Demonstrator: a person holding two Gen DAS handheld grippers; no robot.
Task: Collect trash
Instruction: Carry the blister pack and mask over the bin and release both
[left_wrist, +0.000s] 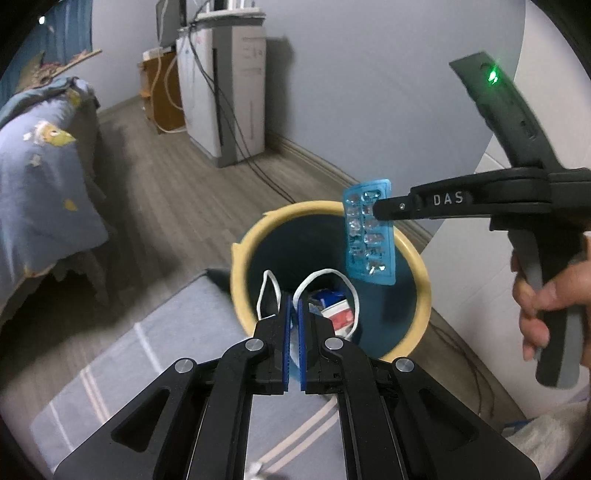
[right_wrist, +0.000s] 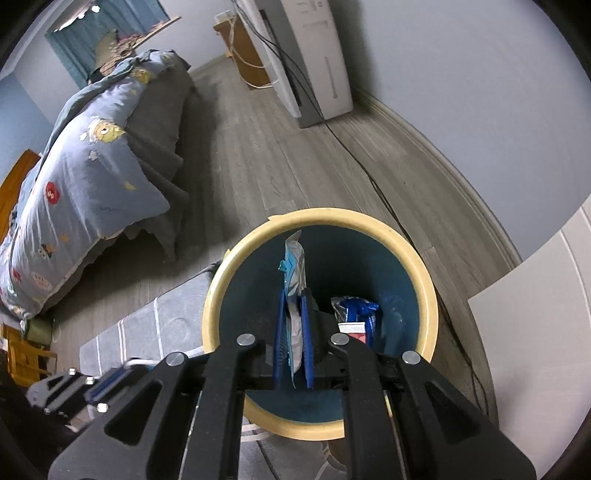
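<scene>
Blue blister pack (left_wrist: 369, 232) is pinched at its upper edge by the right gripper (right_wrist: 294, 295), its fingers closed on it, and hangs over the yellow-rimmed bin (left_wrist: 421, 269). A face mask (left_wrist: 325, 284) with white loops is clamped between the closed fingers of the left gripper (left_wrist: 294, 306) above the same bin, where a blue wrapper (right_wrist: 354, 314) lies.

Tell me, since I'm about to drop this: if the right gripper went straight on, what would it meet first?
The right gripper, shut on the blister pack, points down into the bin. Straight on looks like the bin's far inner wall, or the wrapper at the bottom; depth is unclear.
</scene>
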